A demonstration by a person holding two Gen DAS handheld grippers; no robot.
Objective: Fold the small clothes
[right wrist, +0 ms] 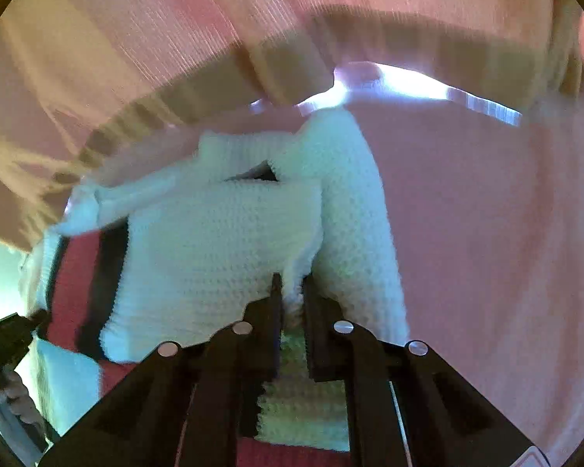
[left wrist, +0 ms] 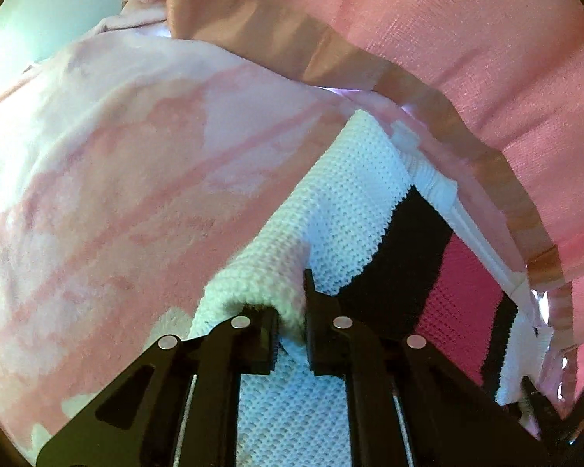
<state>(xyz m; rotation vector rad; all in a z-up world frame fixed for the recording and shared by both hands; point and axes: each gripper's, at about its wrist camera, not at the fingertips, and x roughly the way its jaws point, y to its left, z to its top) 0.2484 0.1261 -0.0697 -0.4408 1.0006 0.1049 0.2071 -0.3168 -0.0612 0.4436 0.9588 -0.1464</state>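
Note:
A small knitted sweater (left wrist: 342,210), white with black and red bands, lies on a pink fleece blanket (left wrist: 116,163). My left gripper (left wrist: 292,330) is shut on a rolled white edge of the sweater, knit bunched between its pads. In the right wrist view the same sweater (right wrist: 214,241) fills the middle, one sleeve folded across its body. My right gripper (right wrist: 292,303) is shut on a pinch of white knit near that sleeve's base. The other gripper (right wrist: 7,334) shows dark at the left edge of this view.
A pink curtain-like cloth with a tan hem (left wrist: 428,58) hangs over the far side of the blanket, close above the sweater. The same cloth (right wrist: 175,39) covers the top of the right wrist view. Pale fleece folds (left wrist: 144,4) lie at the back left.

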